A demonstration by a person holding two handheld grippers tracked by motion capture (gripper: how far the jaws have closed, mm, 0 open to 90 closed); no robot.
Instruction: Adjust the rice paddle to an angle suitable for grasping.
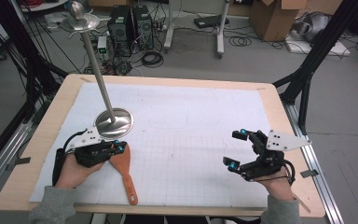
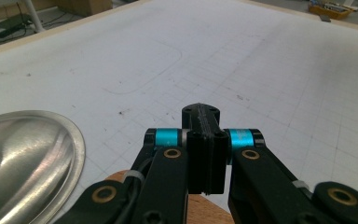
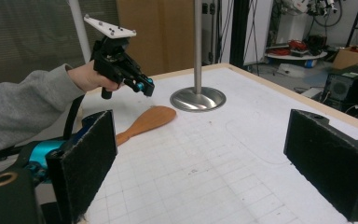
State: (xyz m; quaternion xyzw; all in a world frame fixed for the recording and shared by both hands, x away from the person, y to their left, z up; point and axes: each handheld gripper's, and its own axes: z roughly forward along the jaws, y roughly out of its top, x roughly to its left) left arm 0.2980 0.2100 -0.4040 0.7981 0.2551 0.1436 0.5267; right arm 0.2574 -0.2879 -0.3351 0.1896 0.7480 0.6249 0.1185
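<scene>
A wooden spatula point(image 1: 124, 171) lies flat at the front left of the white mat, its blade towards the metal stand's round base point(image 1: 114, 122). My left gripper point(image 1: 119, 148) hovers just above the blade with its jaws pressed together and nothing between them. In the left gripper view the shut gripper point(image 2: 204, 140) covers most of the spatula point(image 2: 201, 211), and the stand's base point(image 2: 28, 158) sits at the left. My right gripper point(image 1: 235, 149) stands wide open over bare mat at the front right. From the right gripper point(image 3: 196, 163), the spatula point(image 3: 145, 121) lies far off.
The stand's thin pole point(image 1: 95, 70) leans up to a dished top with a ball point(image 1: 78, 17). A white gridded mat point(image 1: 186, 140) covers the wooden table point(image 1: 279, 112). Beyond the table, computers and cables lie on the floor.
</scene>
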